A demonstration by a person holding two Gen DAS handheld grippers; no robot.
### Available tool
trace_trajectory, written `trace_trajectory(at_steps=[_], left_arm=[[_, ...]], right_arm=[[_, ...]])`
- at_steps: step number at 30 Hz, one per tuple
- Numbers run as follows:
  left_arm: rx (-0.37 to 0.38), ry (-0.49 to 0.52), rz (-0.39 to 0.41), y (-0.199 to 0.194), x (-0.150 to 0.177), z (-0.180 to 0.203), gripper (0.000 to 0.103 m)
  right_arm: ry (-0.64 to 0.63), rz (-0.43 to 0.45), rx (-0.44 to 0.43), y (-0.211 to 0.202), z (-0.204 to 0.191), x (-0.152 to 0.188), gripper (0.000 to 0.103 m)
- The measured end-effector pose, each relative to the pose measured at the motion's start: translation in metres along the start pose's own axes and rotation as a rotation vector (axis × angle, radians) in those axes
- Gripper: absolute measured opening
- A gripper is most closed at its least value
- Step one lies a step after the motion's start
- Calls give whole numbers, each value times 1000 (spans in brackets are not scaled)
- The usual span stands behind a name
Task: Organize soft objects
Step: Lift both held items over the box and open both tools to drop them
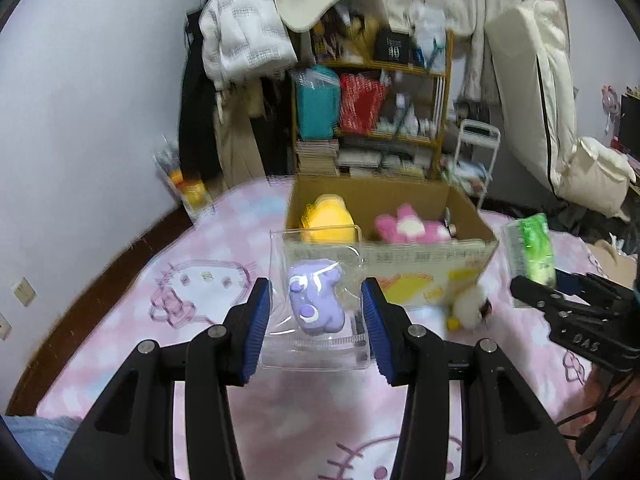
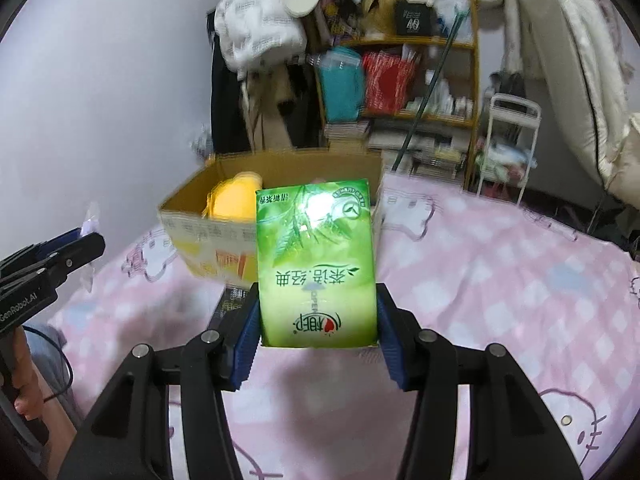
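My left gripper [image 1: 316, 316] is shut on a clear plastic bag [image 1: 316, 344] with a purple soft toy [image 1: 316, 300] inside, held above the pink bed in front of a cardboard box [image 1: 424, 262]. The box holds a yellow plush [image 1: 328, 220] and a pink plush [image 1: 408, 226]. My right gripper [image 2: 318, 328] is shut on a green tissue pack [image 2: 316, 260], held up before the same box [image 2: 192, 228]. In the left wrist view the tissue pack [image 1: 532, 248] and right gripper [image 1: 560, 300] show at the right.
A small white plush [image 1: 472, 306] lies on the pink Hello Kitty bedspread [image 1: 200, 300] by the box's front corner. A cluttered wooden shelf [image 1: 372, 112], hanging clothes [image 1: 240, 32] and a white folding stool [image 1: 478, 148] stand beyond the bed. The wall is at the left.
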State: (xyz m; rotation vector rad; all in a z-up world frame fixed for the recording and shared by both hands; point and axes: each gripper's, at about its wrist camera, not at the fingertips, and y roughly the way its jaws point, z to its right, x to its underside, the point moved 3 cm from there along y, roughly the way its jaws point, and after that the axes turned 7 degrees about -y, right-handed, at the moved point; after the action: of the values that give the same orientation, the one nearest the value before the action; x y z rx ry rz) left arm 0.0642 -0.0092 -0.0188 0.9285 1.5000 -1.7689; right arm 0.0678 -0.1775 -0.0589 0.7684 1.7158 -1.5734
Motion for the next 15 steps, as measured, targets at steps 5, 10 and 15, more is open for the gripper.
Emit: trace_trajectory(at_steps=[5, 10, 15], left_arm=[[-7, 7, 106, -15, -12, 0, 45], [4, 12, 161, -24, -25, 8, 45], [46, -26, 182, -30, -43, 12, 45]], right_arm=[[15, 86, 25, -16, 6, -12, 56], [25, 84, 22, -9, 9, -16, 56], [23, 118, 18, -14, 11, -26, 56]])
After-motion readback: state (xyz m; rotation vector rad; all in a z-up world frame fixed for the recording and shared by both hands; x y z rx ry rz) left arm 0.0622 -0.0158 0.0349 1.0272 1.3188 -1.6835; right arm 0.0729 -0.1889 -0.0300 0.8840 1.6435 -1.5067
